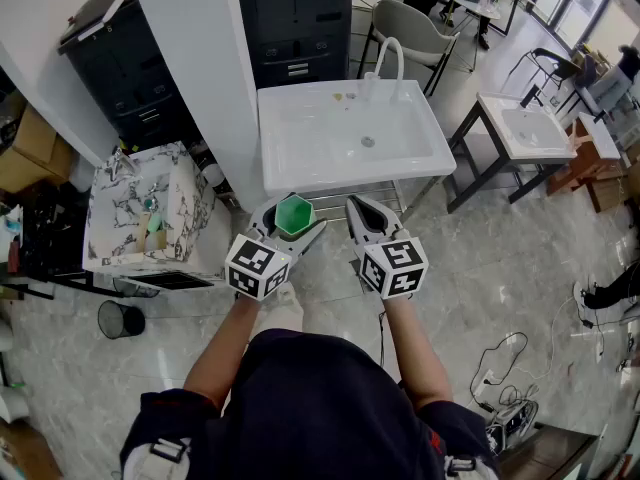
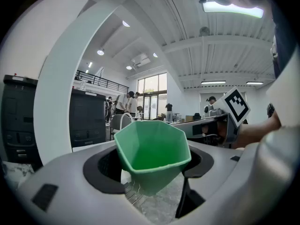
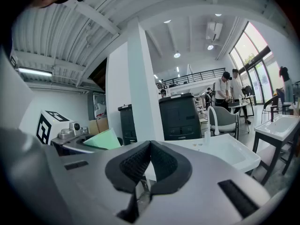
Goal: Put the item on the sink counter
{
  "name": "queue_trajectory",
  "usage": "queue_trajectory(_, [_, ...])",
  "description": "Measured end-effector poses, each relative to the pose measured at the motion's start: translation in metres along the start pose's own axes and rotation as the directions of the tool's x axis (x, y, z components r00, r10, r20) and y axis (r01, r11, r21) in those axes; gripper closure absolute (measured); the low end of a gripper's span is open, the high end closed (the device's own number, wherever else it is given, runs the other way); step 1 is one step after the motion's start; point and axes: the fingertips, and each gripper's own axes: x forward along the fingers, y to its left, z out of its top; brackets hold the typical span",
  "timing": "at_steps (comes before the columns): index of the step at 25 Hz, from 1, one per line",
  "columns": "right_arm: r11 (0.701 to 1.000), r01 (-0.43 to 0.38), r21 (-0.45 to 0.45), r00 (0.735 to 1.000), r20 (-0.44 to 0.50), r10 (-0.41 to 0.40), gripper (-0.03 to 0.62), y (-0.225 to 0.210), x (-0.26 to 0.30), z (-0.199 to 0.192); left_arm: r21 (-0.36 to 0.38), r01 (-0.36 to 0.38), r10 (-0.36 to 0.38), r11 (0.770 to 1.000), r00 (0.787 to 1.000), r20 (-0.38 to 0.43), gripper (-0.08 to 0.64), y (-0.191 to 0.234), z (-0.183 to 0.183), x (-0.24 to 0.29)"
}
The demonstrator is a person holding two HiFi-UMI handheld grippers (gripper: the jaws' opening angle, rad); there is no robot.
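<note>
1. Green cup (image 1: 293, 215) hangs in the air just short of the front edge of the white sink tabletop (image 1: 300, 133).
2. Left tongs (image 1: 292, 220) pinch the cup by its sides, its open mouth tilted towards the left gripper view.
3. Right tongs (image 1: 358, 208), just beside them, are pressed together and empty.

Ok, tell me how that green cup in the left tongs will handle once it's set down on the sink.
The green cup looks thin-walled plastic and empty, so probably light and slightly flexible under the left tongs. It narrows toward its base, so it may tip if nudged. The white sink rim looks glossy, so it could slide.
</note>
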Motion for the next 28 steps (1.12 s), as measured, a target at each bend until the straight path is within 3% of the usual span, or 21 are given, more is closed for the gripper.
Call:
queue_trajectory(17, [1.000,0.003,0.013,1.000,-0.005,-0.003,0.557,-0.002,0.035,-0.005,-0.027,0.007,-0.007,1.000,1.000,-0.002,0.225,0.031,-0.007,0.008])
queue_trajectory(28, [0.999,0.019,0.045,1.000,-0.014,-0.018,0.557,-0.025,0.086,0.002,-0.034,0.008,-0.009,0.999,1.000,-0.007,0.225,0.077,-0.003,0.036])
